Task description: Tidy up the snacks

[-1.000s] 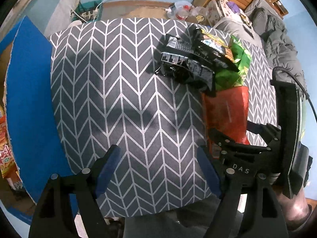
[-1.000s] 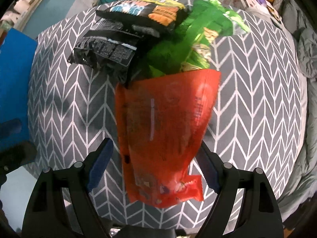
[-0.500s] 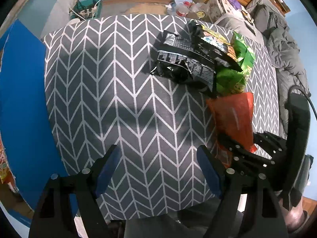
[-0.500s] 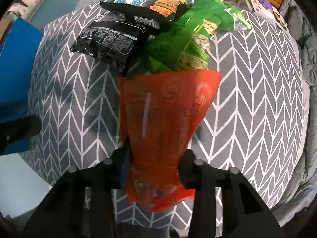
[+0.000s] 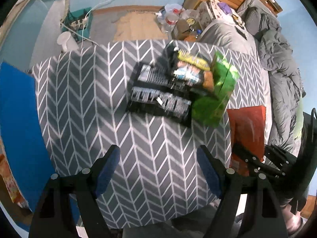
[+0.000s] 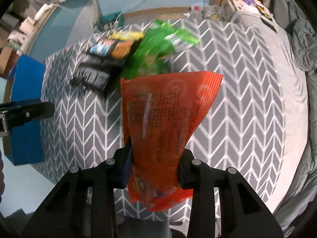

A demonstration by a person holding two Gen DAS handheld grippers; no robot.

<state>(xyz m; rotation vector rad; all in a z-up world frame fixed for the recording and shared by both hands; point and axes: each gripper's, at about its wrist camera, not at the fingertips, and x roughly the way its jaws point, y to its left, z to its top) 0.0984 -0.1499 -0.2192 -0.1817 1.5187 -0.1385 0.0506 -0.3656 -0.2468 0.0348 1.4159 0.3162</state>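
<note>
Lifting clear of the table [image 5: 79, 99], the orange snack bag [image 5: 247, 130] now hangs at the right of the left wrist view, apart from the green bag [image 5: 218, 99] and black bags [image 5: 158, 97] it lay against a second ago; the left hand-held gripper [image 5: 158, 170] stays spread and empty. In the right wrist view, the right hand-held gripper [image 6: 153, 170], open a second ago, pinches the orange bag's near end. Judgement: pickup is complete; placement remains.

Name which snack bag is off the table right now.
The orange bag: the right gripper is shut on its lower part. The green bag and black bags lie piled on the table.
</note>
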